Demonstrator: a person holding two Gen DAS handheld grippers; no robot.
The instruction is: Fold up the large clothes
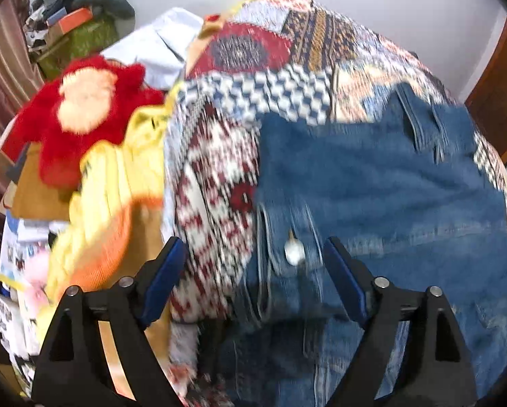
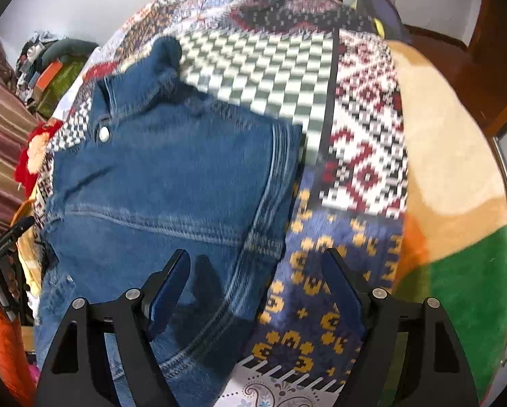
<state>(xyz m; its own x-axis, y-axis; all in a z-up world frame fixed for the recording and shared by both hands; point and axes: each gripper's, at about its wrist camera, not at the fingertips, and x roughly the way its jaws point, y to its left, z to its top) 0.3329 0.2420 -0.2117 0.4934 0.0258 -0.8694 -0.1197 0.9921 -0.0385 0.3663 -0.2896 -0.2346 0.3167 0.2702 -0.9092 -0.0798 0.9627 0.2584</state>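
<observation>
A pair of blue denim jeans [image 1: 372, 183] lies flat on a patchwork bedspread [image 1: 253, 88]. Its metal waist button [image 1: 294, 252] sits between my left gripper's fingers. My left gripper [image 1: 253, 261] is open, just above the jeans' left edge, holding nothing. In the right wrist view the jeans [image 2: 165, 183] fill the left middle, the button [image 2: 103, 133] at the upper left. My right gripper [image 2: 255, 271] is open and empty over the jeans' right side seam, where denim meets the bedspread [image 2: 338, 237].
A red plush toy [image 1: 83, 112] and yellow-orange cloth [image 1: 111, 203] lie left of the jeans. A cluttered green box [image 1: 77, 34] stands at the far left. An orange, cream and green blanket [image 2: 457, 203] borders the bed's right side. A wooden door frame [image 1: 501, 95] is right.
</observation>
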